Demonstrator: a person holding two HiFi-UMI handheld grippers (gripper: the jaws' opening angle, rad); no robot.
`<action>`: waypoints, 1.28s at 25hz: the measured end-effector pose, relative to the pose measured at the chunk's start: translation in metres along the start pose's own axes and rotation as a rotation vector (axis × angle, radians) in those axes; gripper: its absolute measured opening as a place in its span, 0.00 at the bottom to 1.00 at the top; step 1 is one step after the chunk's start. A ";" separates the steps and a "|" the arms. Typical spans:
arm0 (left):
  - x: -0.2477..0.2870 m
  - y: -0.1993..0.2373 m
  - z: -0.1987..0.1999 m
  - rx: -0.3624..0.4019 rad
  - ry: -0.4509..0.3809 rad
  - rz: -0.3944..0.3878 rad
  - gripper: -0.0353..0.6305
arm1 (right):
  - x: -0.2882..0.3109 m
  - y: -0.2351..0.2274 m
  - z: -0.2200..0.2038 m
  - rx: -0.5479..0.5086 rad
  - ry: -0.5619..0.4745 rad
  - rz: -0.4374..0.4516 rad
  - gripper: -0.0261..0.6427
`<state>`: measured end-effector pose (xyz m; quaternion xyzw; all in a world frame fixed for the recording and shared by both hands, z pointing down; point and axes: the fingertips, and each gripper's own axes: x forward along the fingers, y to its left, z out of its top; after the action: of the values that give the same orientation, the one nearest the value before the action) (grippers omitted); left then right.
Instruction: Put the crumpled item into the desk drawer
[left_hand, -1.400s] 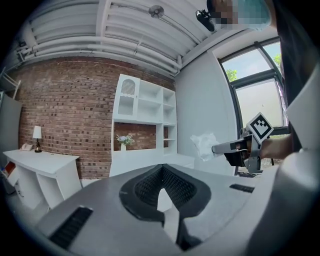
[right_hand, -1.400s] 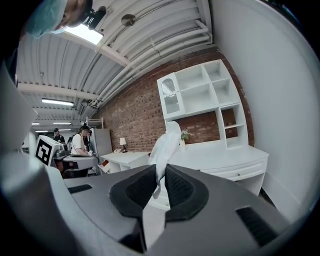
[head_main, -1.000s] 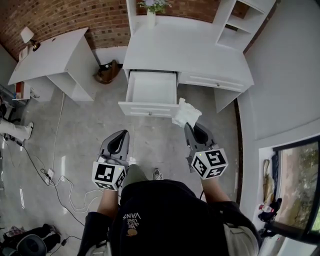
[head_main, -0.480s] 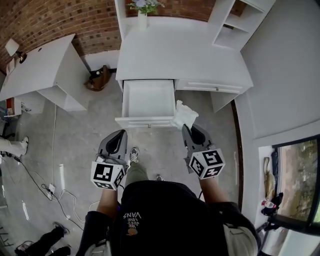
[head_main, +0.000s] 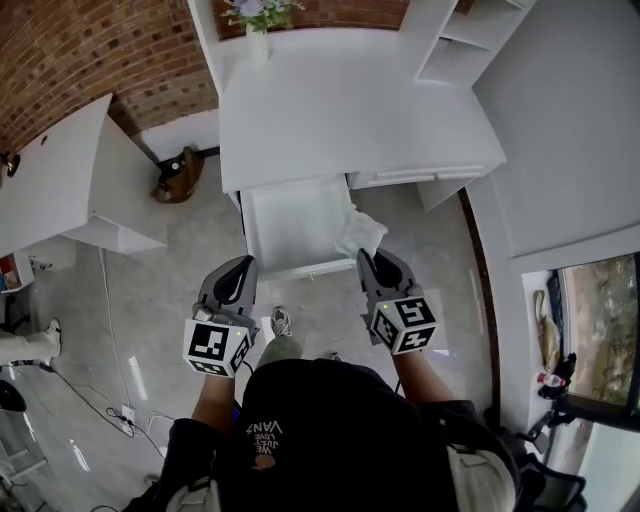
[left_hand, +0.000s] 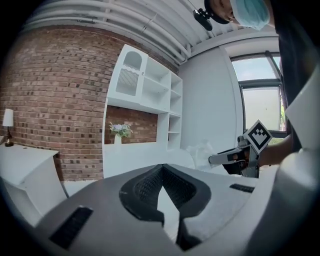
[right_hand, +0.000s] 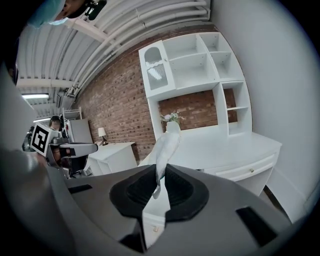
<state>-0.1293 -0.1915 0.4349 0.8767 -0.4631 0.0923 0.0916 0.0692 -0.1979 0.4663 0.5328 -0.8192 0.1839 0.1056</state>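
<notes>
One crumpled white item is clamped in the right gripper. The jaws press on a thin lower fold, and the rest of the wad stands up beyond the fingertips. From the head view, the item hangs at the right edge of the open drawer, over its near right corner and not yet inside. The drawer is pulled out toward the person from the left half of a white desk. A closed drawer front sits just to its right.

The left gripper is held level with the right one and well apart from it. It hovers near the drawer's near left corner, its jaws together with nothing between them.

At the desk's far edge stands a white vase of flowers, with white shelving rising at the far right. A brick wall runs behind, and a second white desk stands to the left on the grey floor.
</notes>
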 end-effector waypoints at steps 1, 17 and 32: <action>0.007 0.008 0.000 0.000 0.005 -0.014 0.06 | 0.011 0.000 -0.002 0.011 0.008 -0.009 0.10; 0.074 0.098 -0.022 0.046 0.076 -0.200 0.06 | 0.145 -0.007 -0.051 0.145 0.137 -0.173 0.10; 0.121 0.119 -0.045 0.002 0.101 -0.129 0.06 | 0.256 -0.043 -0.130 0.127 0.403 -0.094 0.10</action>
<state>-0.1641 -0.3421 0.5176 0.8989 -0.4005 0.1310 0.1198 0.0010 -0.3730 0.6875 0.5287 -0.7424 0.3329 0.2419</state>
